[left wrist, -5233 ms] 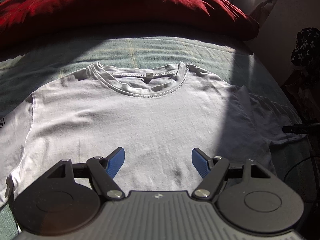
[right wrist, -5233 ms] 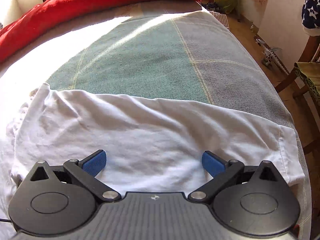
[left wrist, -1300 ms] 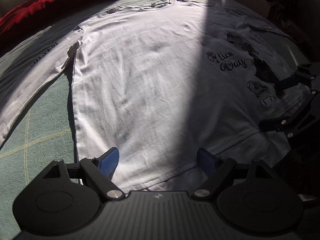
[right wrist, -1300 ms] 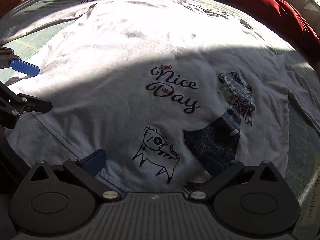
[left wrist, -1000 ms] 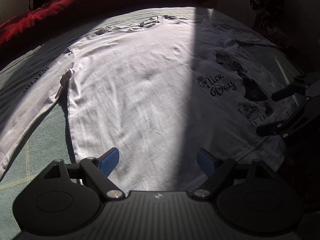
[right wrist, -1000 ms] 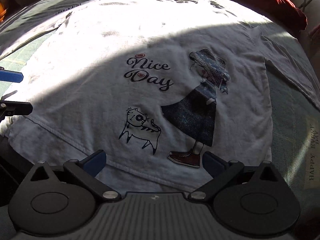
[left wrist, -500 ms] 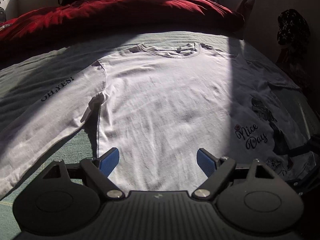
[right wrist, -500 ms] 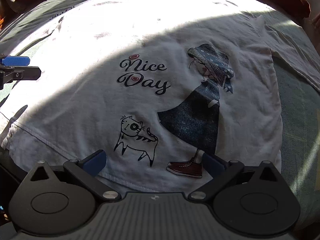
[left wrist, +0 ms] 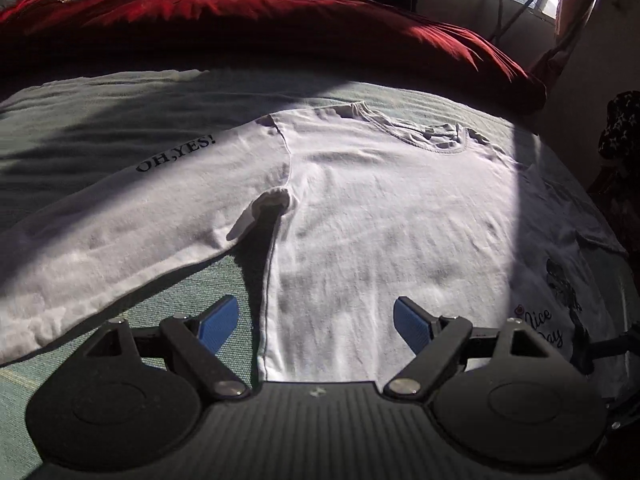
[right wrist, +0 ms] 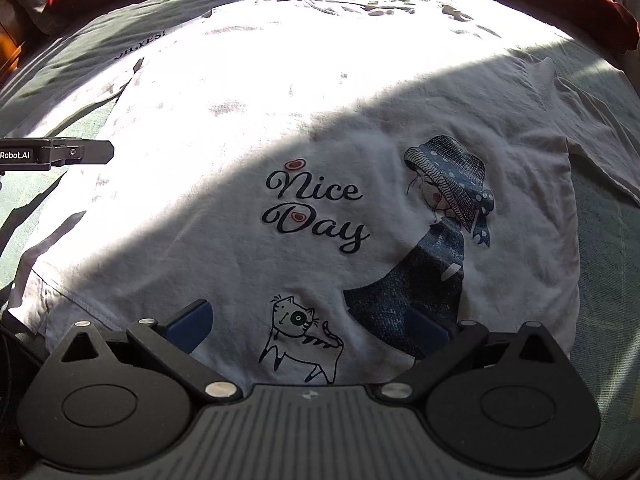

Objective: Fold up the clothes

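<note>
1. The white T-shirt (left wrist: 380,220) lies flat, print up, on the bed (left wrist: 120,128).
2. The left hand-held gripper (left wrist: 316,322) and right hand-held gripper (right wrist: 308,326) both gape wide, holding nothing.
3. Judged risk: a pinch at the side seam could catch only 1 layer, skewing the fold.

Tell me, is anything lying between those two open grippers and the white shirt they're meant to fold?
Nothing visible. The white shirt lies flat on the green blanket, front print up. The left gripper and right gripper are both open and empty above its lower part, with only bare cloth between their fingers.

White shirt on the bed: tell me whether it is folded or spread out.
Spread out. The shirt lies flat, front print up, its sleeve stretched sideways, nothing doubled over.
</note>
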`<state>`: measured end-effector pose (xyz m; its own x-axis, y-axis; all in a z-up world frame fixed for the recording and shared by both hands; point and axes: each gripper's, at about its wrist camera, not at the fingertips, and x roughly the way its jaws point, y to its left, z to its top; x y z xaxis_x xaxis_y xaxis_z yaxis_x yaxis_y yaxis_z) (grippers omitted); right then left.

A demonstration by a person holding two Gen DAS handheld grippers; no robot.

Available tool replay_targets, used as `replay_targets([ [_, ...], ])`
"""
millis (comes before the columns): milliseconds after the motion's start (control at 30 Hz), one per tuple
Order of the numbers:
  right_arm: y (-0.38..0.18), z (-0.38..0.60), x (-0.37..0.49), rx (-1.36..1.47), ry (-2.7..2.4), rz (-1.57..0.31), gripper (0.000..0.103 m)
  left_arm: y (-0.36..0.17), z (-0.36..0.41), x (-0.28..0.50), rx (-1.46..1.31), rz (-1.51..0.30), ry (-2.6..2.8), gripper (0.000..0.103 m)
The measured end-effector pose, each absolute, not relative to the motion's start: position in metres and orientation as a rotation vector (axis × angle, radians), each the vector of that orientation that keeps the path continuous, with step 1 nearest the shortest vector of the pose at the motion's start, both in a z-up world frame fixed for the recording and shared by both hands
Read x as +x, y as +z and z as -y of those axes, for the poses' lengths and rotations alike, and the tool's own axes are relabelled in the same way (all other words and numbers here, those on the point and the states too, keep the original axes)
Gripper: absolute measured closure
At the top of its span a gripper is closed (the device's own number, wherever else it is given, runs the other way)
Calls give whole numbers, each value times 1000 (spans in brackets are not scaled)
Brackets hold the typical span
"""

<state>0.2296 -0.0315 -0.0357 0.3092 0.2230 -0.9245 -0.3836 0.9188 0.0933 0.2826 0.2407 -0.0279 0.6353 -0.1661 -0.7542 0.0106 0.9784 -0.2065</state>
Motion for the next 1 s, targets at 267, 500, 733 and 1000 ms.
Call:
replay_targets([
  [267, -28, 7, 241, -135, 426, -1164, 0, -61, -292, 346, -299, -904, -42, 19],
  [500, -21, 4, 241, -152, 403, -1158, 0, -54, -294, 309, -294, -945, -104, 19],
  [733, -16, -12, 244, -140, 384, -1145, 0, -35, -270, 378, -297, -779, -255, 19],
  [1000, -10, -24, 243, -159, 368, -1140, 0, -61, -265, 359, -266, -952, -350, 19],
])
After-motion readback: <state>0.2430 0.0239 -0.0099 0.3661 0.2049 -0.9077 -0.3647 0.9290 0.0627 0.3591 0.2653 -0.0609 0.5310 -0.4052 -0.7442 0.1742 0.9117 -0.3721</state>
